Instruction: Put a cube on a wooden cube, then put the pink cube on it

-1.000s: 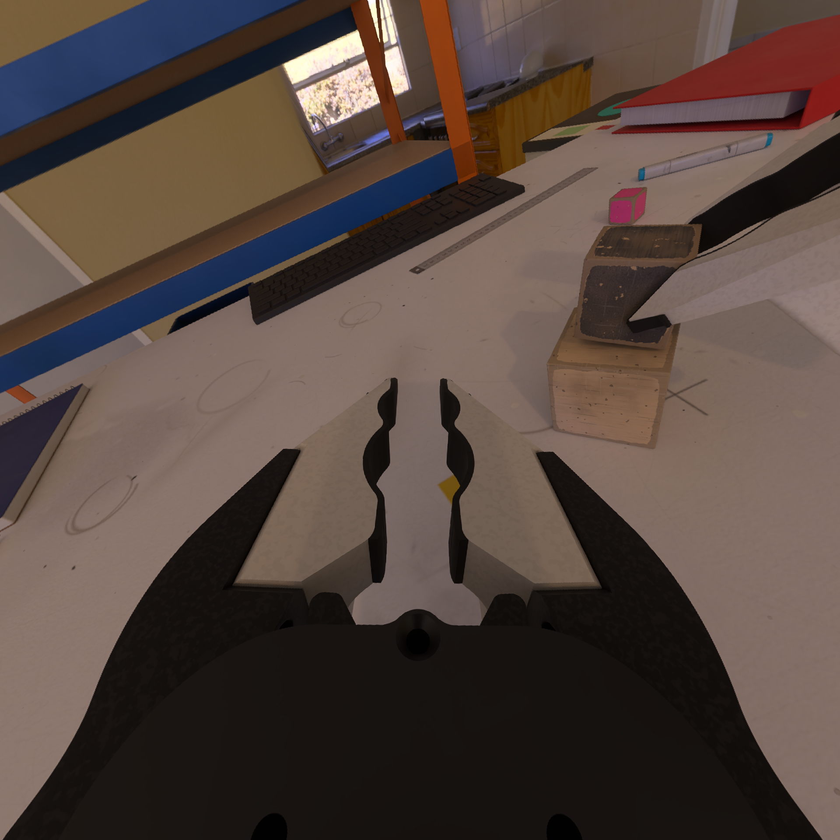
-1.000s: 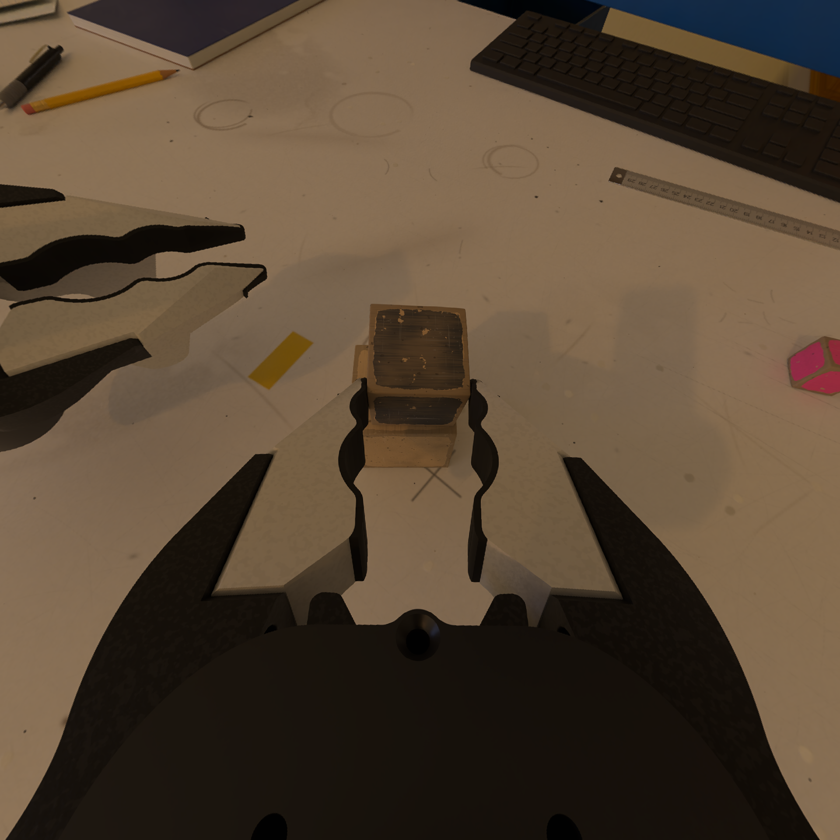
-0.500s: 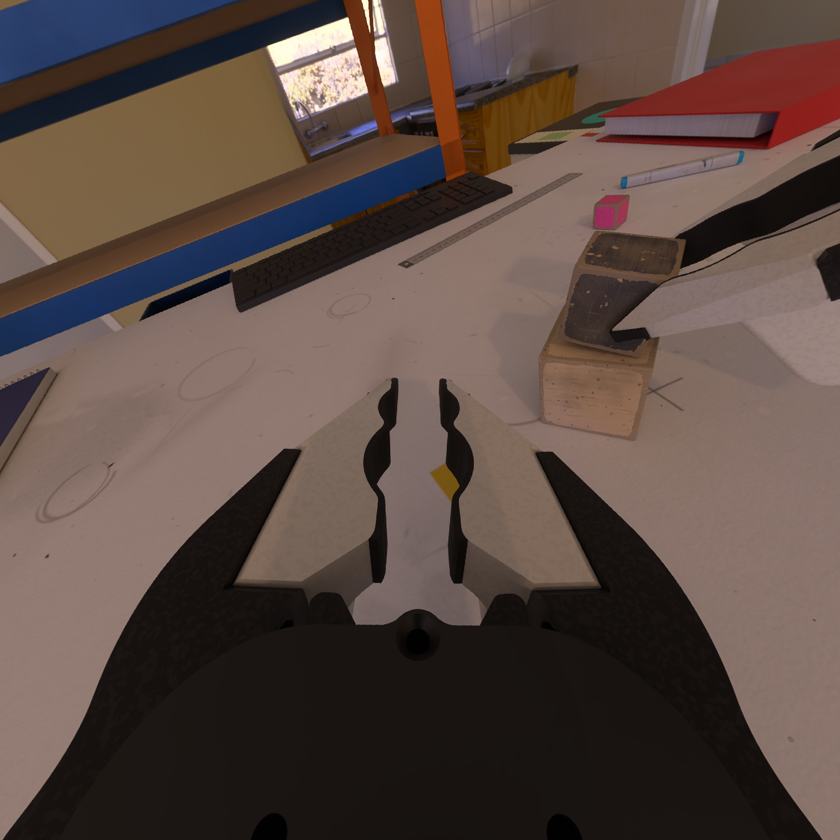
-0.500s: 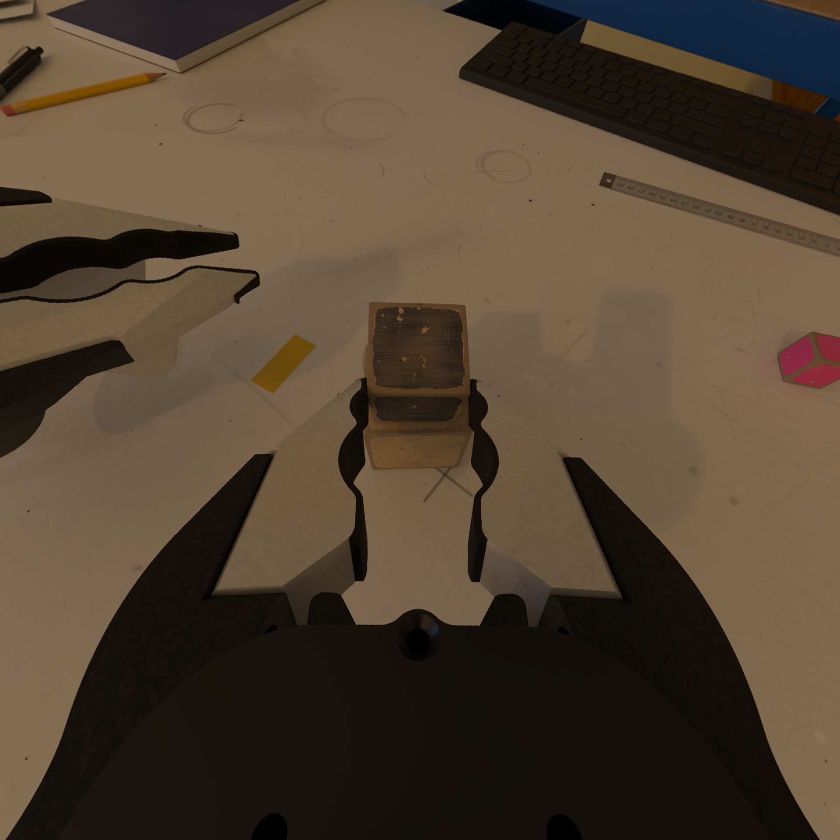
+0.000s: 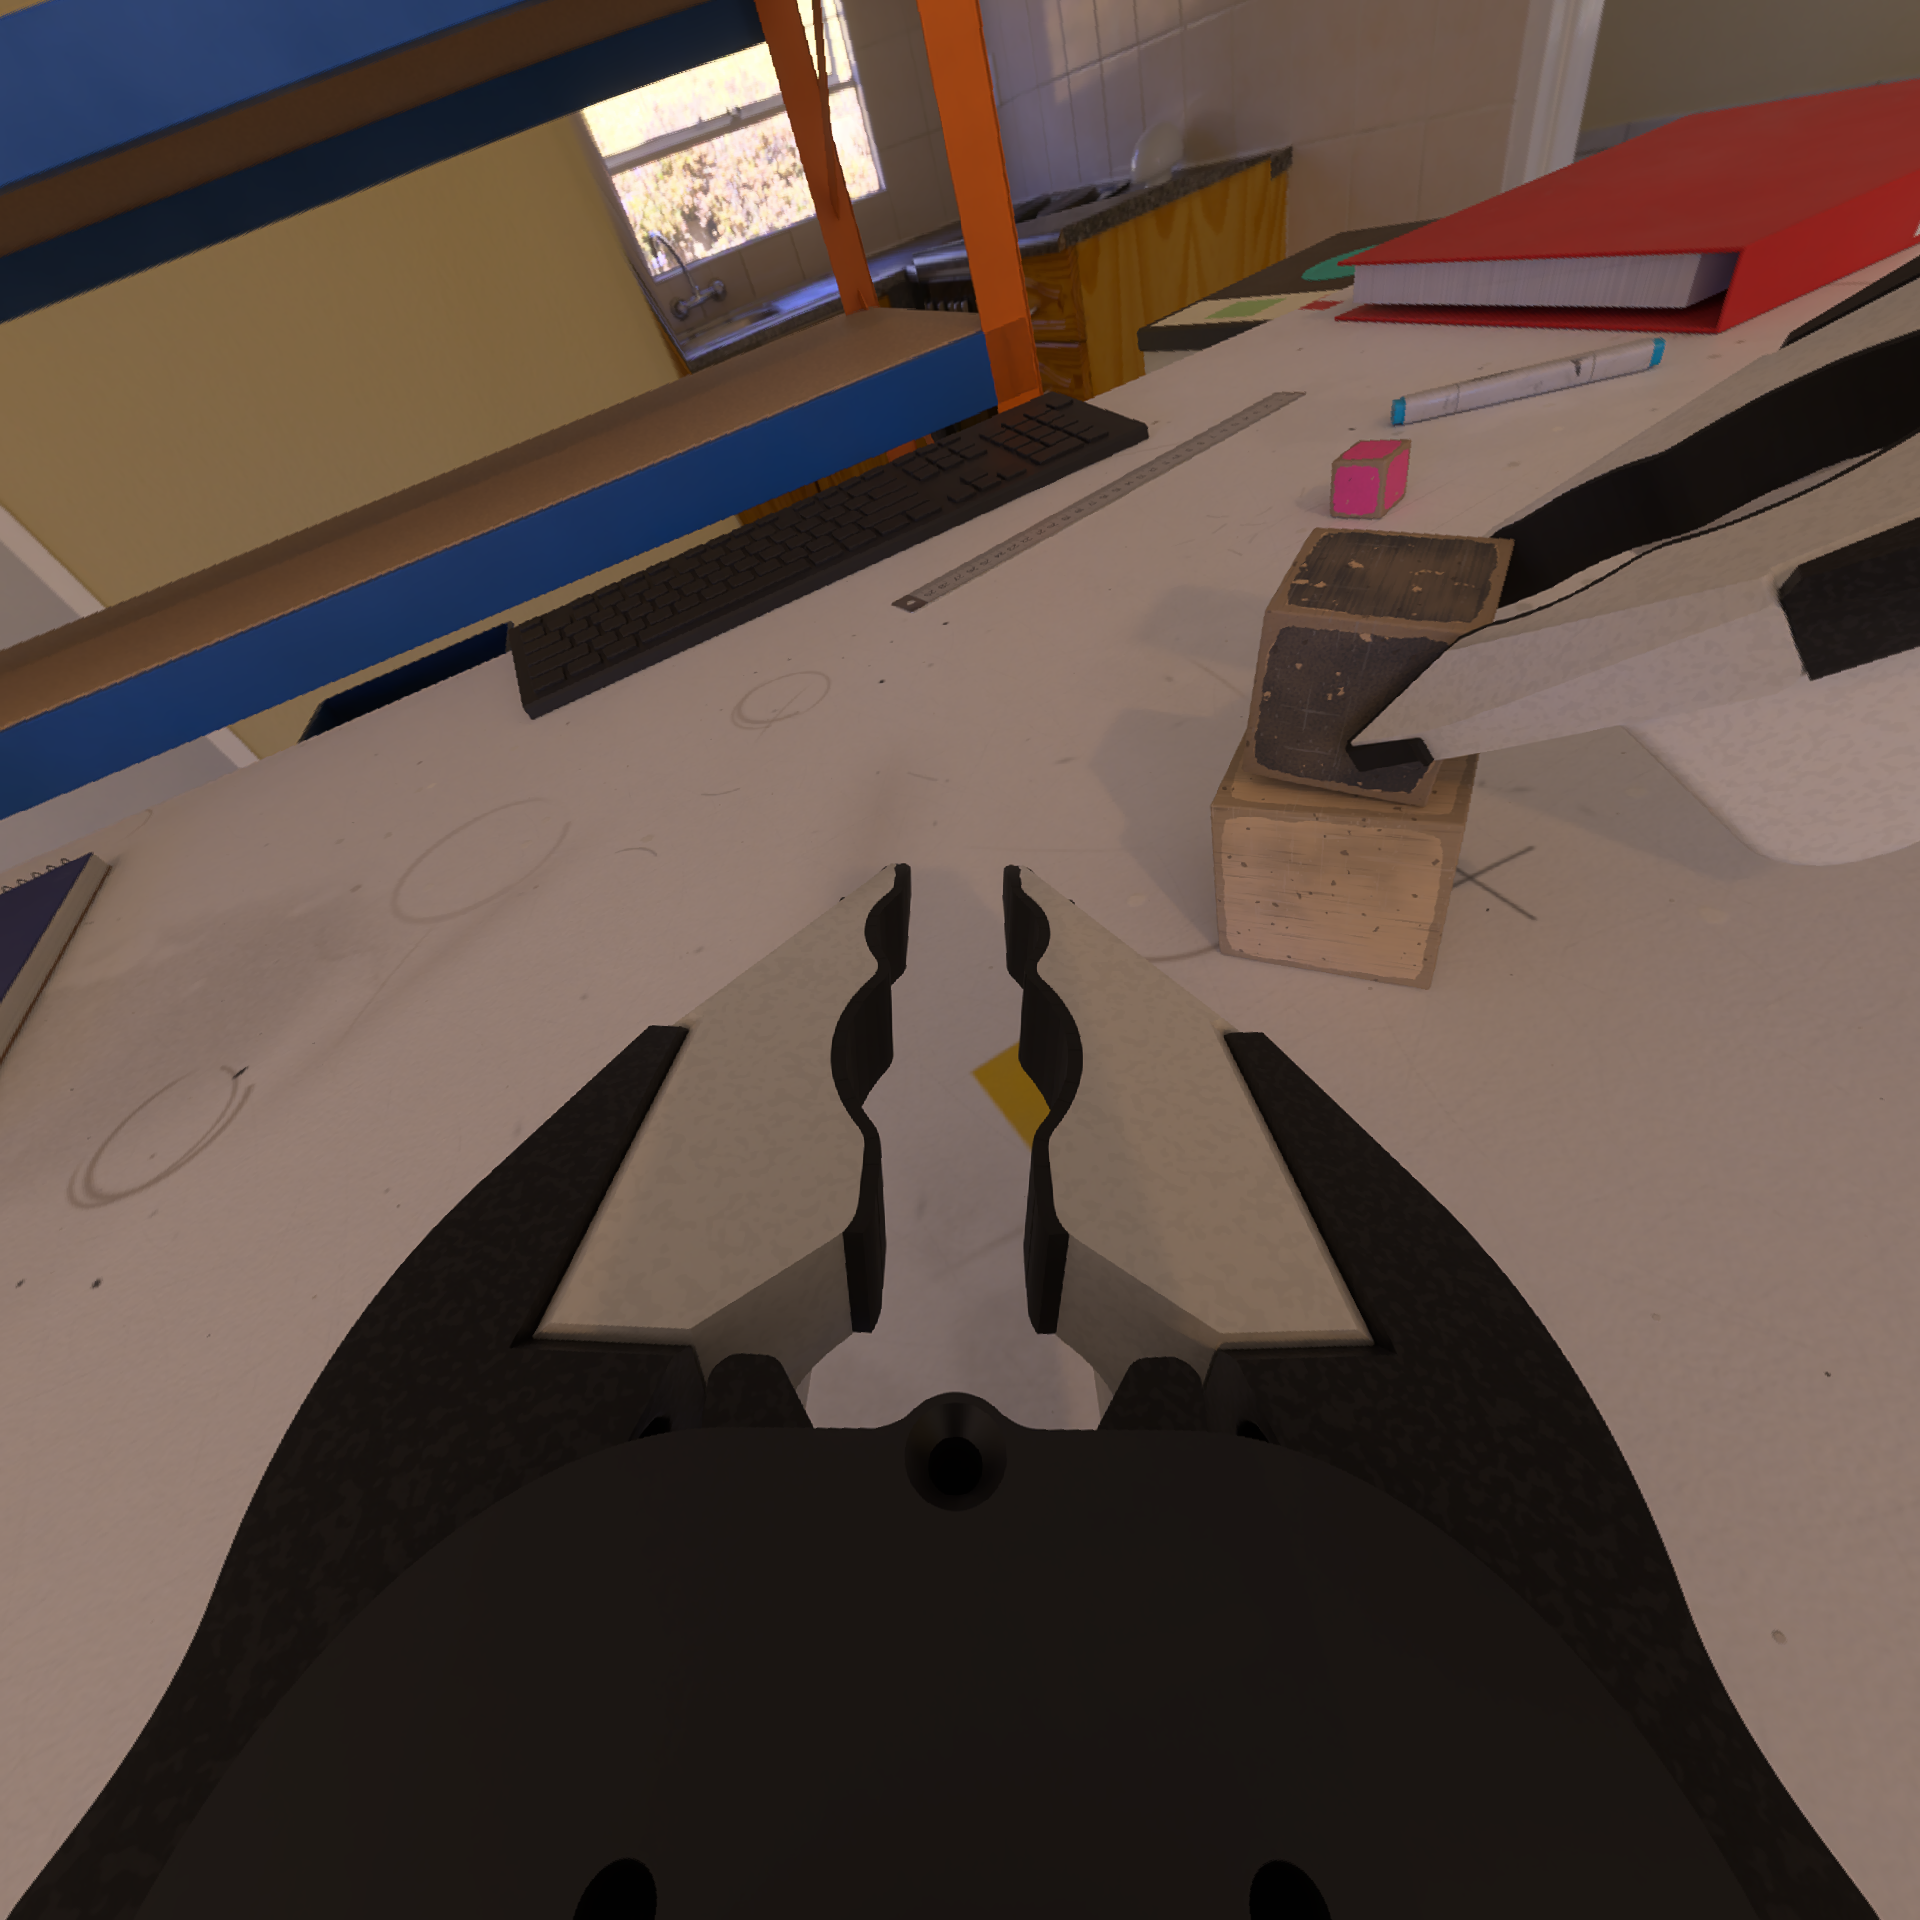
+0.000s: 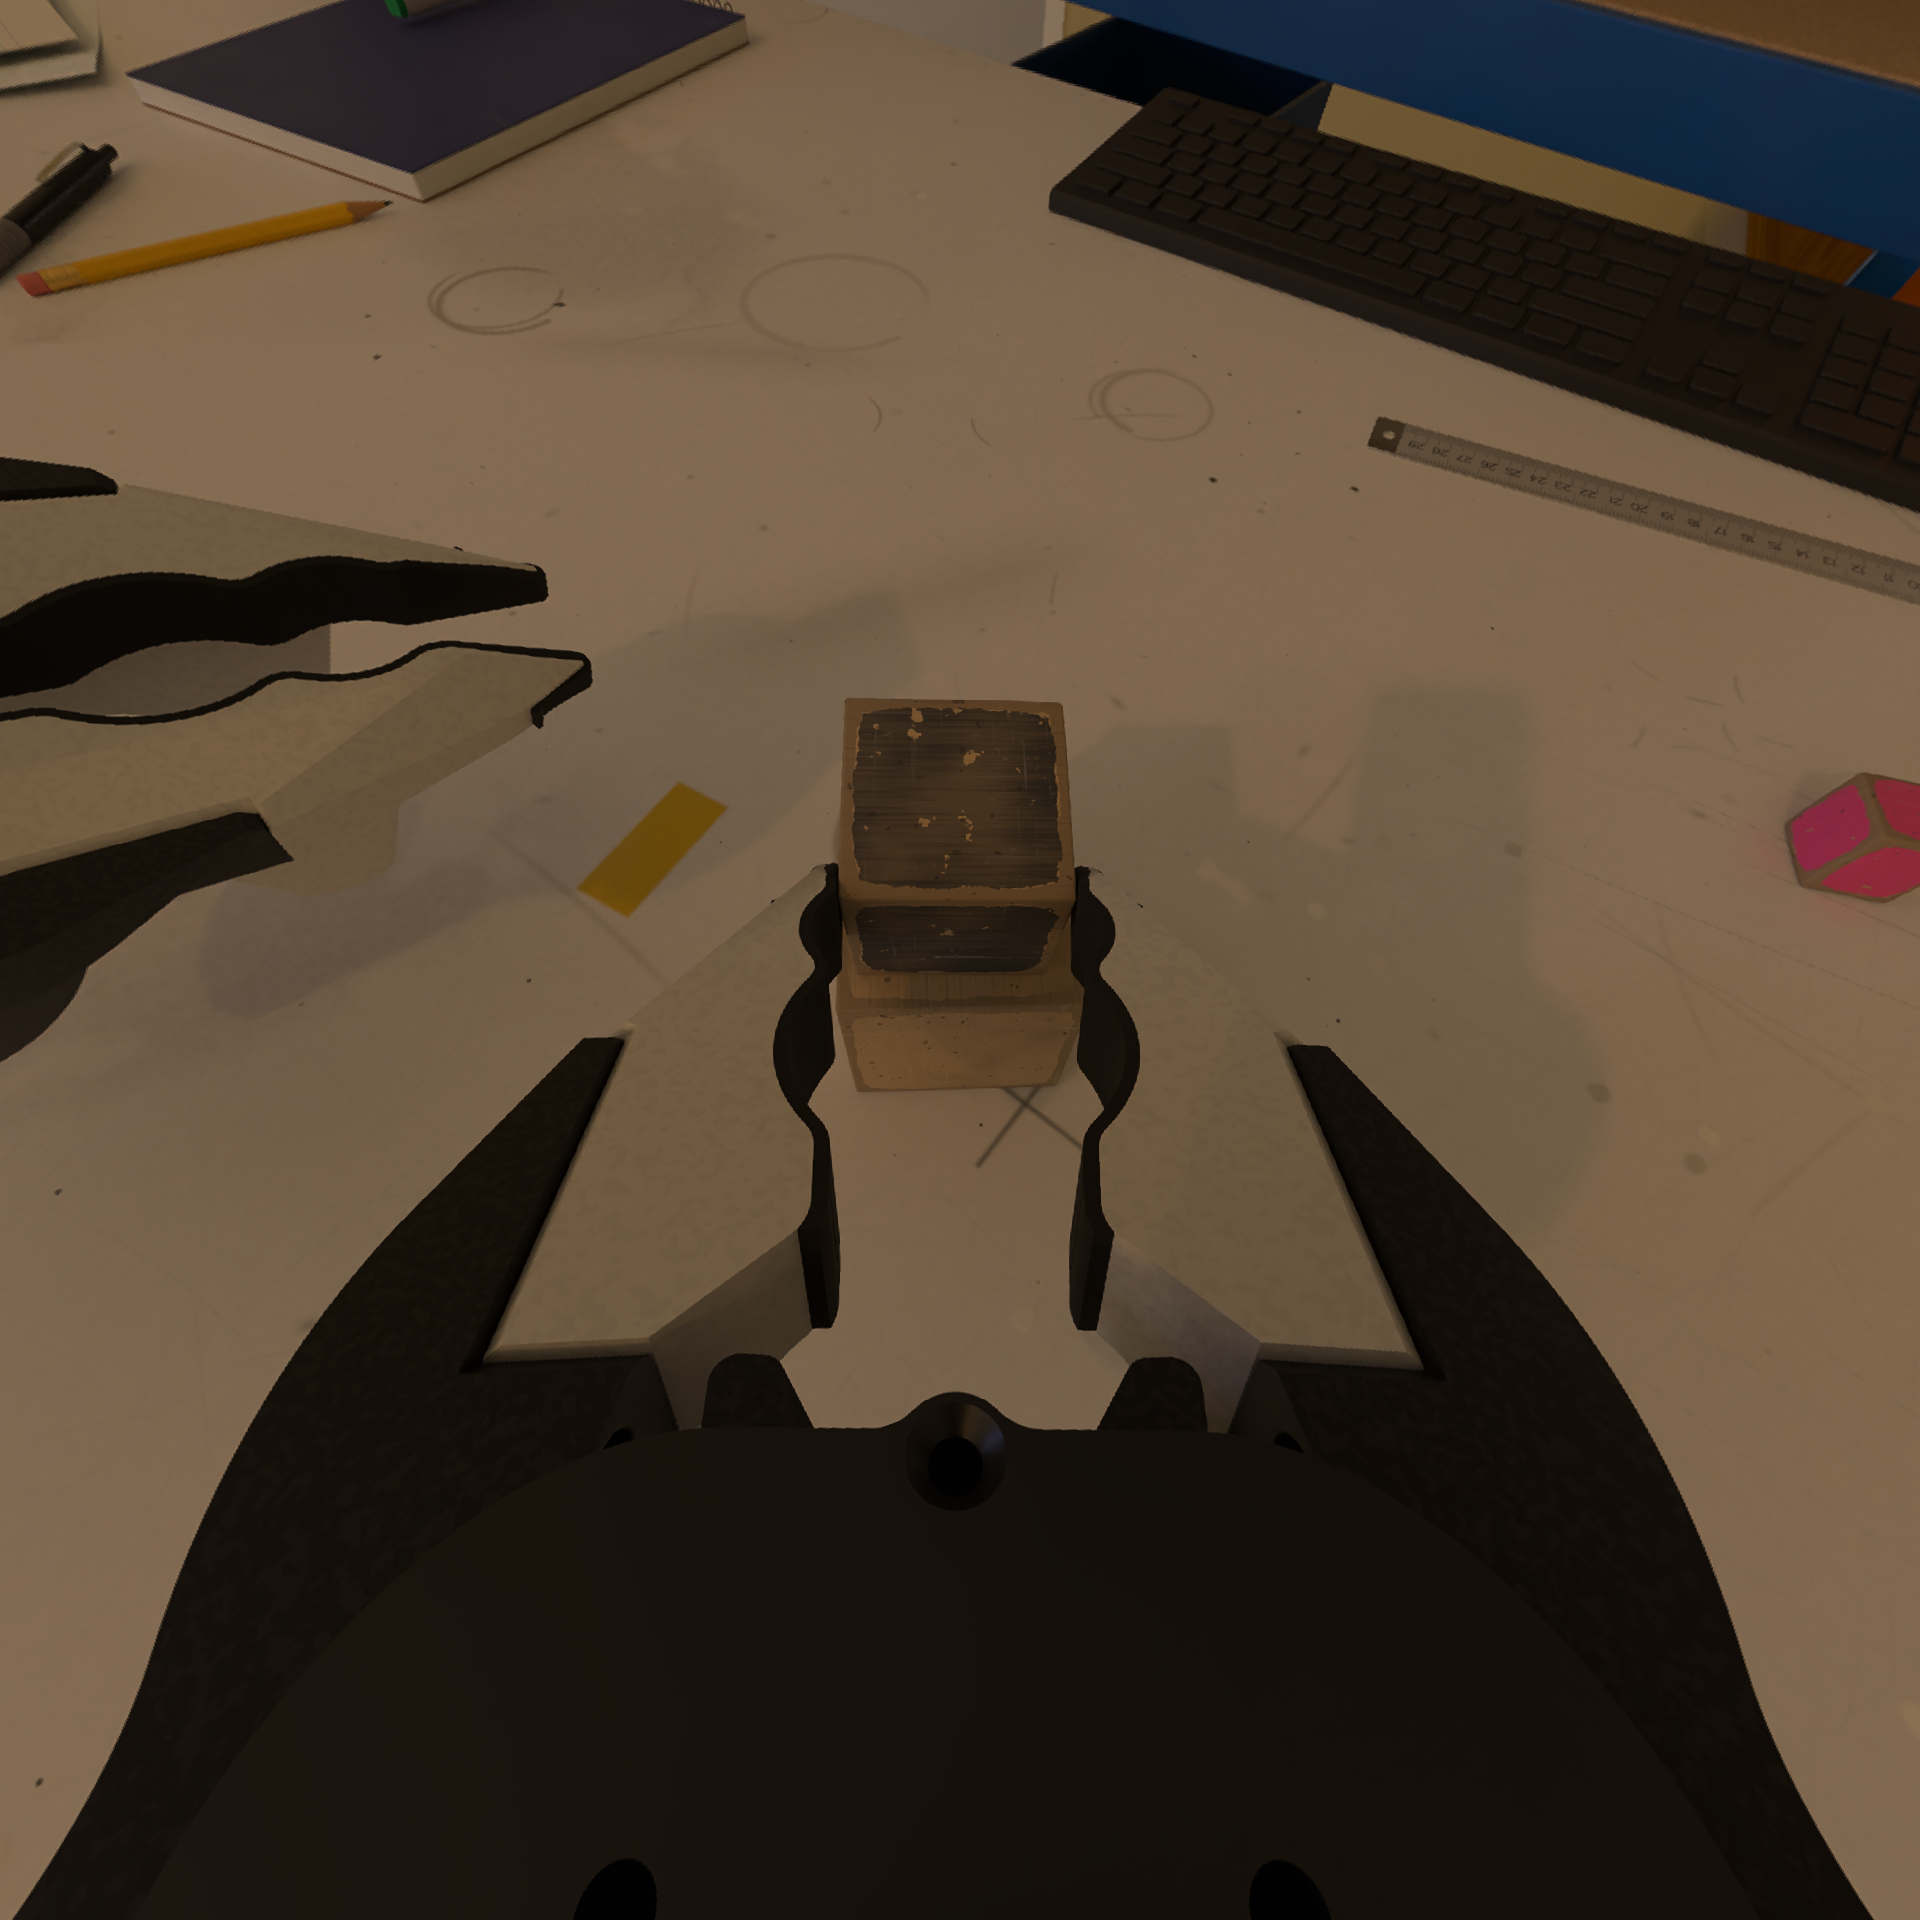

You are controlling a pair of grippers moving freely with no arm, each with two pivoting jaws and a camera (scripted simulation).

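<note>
My right gripper (image 6: 954,883) has its 2 fingers set against the sides of the dark cube (image 6: 958,795), closed onto it, and that cube rests tilted on the wooden cube (image 6: 956,1044). From the left wrist view the lean is plain: the dark cube (image 5: 1361,665) sits skewed on the wooden cube (image 5: 1335,894), with 1 fingertip (image 5: 1387,753) of the right gripper pressed low on its near face. The wooden cube stands on the table (image 5: 623,935) just beside a pencilled cross.

My left gripper (image 5: 954,883) holds nothing; its jaws stand a narrow gap apart (not fully closed), over bare table and a yellow strip (image 5: 1006,1096). In the right wrist view it shows at the left edge (image 6: 561,644), well apart from the stack, with the strip (image 6: 652,847) between them.

The pink cube (image 5: 1369,480) lies alone on the table beyond the stack, near the end of a steel ruler (image 5: 1091,499); in the right wrist view it sits at the far right edge (image 6: 1860,836). A black keyboard (image 6: 1507,260) runs behind the ruler (image 6: 1642,509). A pencil (image 6: 208,244), a pen (image 6: 52,203) and a blue notebook (image 6: 436,88) lie at the top left of that view. A marker (image 5: 1527,379) and a red binder (image 5: 1662,239) lie past the pink cube.
</note>
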